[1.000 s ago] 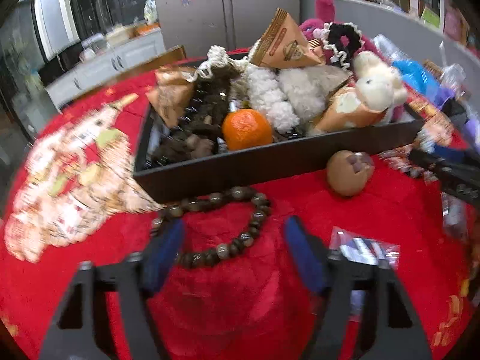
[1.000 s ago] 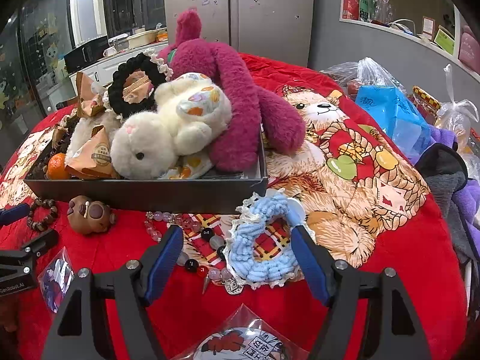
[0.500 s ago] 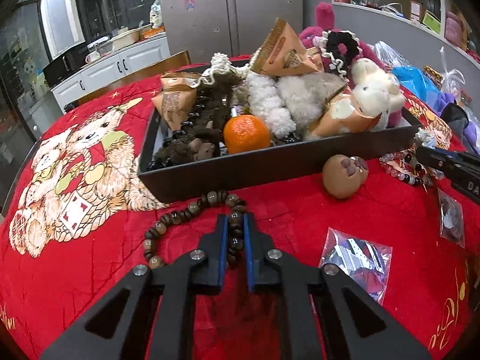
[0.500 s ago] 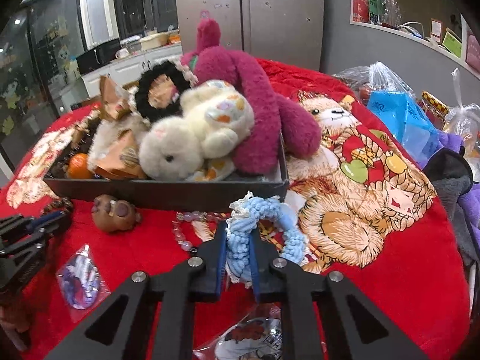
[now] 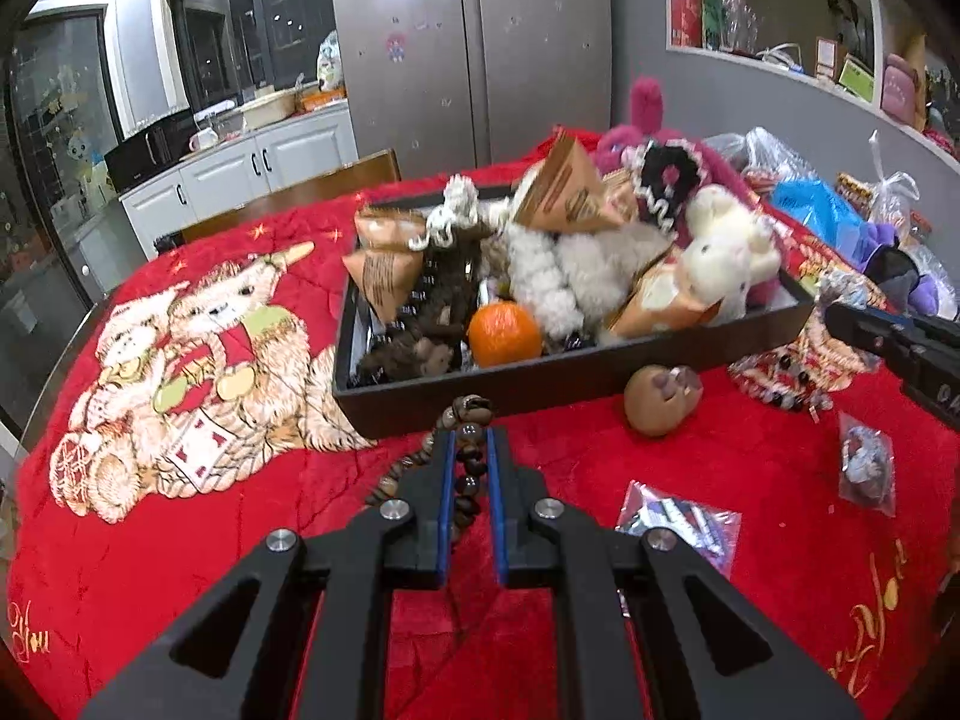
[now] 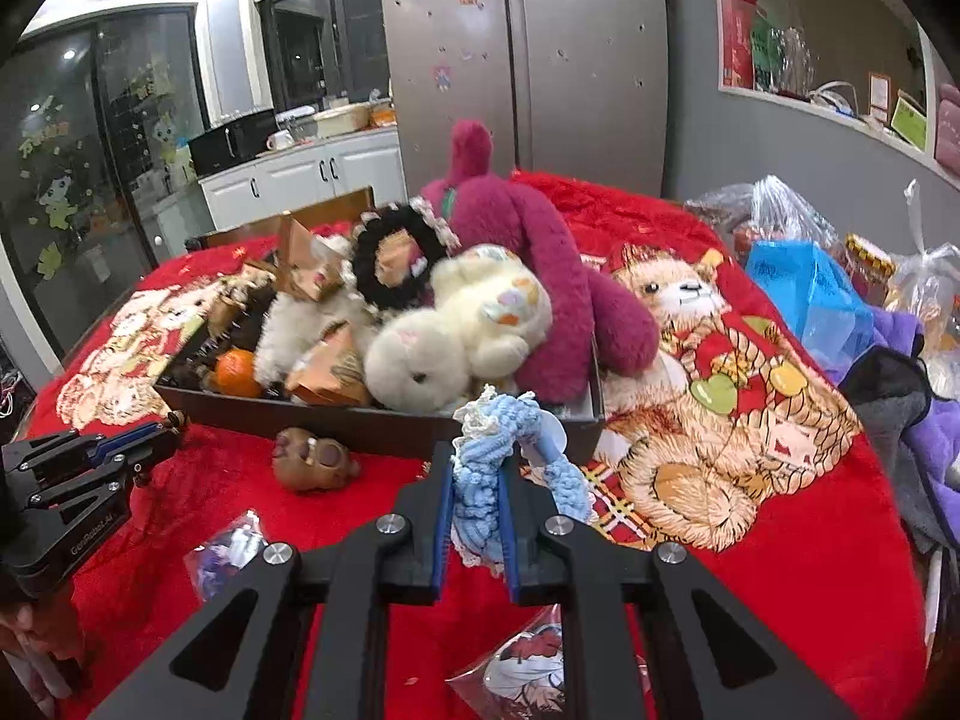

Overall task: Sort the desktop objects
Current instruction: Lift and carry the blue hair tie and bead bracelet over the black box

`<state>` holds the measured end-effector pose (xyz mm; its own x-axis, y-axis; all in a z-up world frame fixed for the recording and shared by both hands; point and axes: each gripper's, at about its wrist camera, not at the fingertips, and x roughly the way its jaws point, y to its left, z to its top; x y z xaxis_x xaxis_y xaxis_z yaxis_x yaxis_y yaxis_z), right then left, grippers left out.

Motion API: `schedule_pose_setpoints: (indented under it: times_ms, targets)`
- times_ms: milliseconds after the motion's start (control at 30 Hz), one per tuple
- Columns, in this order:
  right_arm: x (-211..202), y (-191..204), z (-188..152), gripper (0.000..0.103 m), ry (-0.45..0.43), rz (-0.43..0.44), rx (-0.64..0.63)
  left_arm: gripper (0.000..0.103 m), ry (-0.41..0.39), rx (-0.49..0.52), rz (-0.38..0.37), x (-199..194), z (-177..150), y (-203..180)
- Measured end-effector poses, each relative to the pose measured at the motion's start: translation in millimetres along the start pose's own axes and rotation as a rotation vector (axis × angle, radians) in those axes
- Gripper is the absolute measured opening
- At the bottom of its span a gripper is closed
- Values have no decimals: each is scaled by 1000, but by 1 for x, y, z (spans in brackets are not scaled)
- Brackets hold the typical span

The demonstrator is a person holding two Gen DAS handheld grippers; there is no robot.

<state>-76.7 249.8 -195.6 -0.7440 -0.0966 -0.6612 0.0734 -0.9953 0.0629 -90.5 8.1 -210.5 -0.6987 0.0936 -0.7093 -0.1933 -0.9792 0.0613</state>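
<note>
Left gripper (image 5: 467,450) clenched on the bead bracelet (image 5: 465,468) before the black tray (image 5: 540,381); right gripper (image 6: 477,480) grasped the blue scrunchie (image 6: 492,456) at the tray's near wall; lettering on gripper bodies illegible

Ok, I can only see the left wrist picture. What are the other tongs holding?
Observer: The right tongs are shut on a fluffy light-blue knitted ring, just before the black tray's wall.
Operator: Anything underneath them?
Observer: A clear packet with a cartoon picture lies on the red blanket there.
Operator: Does that camera see my beads?
Observer: Only the tip of the brown wooden bead bracelet peeks from your left tongs.
</note>
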Motion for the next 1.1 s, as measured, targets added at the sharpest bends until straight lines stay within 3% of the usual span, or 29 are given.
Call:
schedule_pose_setpoints:
  times_ms: [467,867,1100]
  targets:
    - [-15,28,11,14,-43,86,-22,11,-67,-45,-20,-34,16,0]
    - [-51,48,48,14,-103,117,-36,11,-140,-97,-4,-83,61,18]
    - [-63,52,75,14,-135,129,-50,11,-153,-106,-10,-88,90,20]
